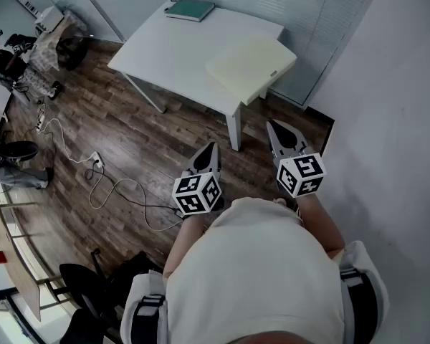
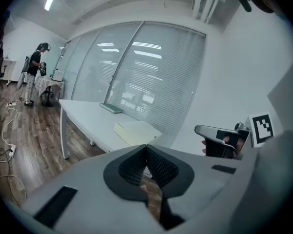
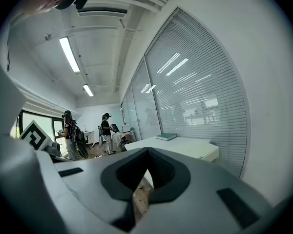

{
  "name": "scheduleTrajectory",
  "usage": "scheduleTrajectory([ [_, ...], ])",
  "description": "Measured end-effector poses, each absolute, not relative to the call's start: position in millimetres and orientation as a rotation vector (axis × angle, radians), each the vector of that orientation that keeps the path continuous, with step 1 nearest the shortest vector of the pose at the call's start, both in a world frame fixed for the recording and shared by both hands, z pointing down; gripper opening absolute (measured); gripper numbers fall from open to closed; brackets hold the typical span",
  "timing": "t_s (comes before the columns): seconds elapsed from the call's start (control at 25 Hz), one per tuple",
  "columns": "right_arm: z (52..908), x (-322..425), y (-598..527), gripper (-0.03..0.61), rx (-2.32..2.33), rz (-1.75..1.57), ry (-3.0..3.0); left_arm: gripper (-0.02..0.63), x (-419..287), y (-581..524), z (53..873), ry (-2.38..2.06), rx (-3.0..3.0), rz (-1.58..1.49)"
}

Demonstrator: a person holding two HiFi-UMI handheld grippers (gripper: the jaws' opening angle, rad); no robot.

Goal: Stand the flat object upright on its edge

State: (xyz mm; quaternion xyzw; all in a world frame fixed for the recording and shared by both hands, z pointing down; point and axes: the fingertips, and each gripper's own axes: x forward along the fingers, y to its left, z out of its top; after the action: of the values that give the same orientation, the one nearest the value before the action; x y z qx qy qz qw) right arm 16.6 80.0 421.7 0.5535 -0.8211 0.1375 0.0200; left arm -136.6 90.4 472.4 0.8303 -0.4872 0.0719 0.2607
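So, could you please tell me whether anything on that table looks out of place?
The cream slab lies askew, overhanging the near corner of the white table. Nothing else stands out.

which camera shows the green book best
The head view: it looks down on the green book and shows its whole cover, lying flat at the far corner of the white table. Both gripper views see the book from low and far off, as a small thin sliver.

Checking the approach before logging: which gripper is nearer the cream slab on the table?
Right. The right gripper hangs over the floor just short of the table corner bearing the cream slab; the left gripper is further left and farther back.
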Motion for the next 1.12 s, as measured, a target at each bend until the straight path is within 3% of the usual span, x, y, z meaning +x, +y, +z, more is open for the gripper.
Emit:
scheduleTrajectory([
  [0.68, 431, 13, 79, 0.017, 1.737, 0.404, -2.513, 0.021, -144, 81, 477, -1.318, 2.237, 0.184],
  [1.12, 440, -5, 84, 0.018, 1.722, 0.566, -2.54, 0.021, -166, 82, 478, -1.307, 2.231, 0.195],
])
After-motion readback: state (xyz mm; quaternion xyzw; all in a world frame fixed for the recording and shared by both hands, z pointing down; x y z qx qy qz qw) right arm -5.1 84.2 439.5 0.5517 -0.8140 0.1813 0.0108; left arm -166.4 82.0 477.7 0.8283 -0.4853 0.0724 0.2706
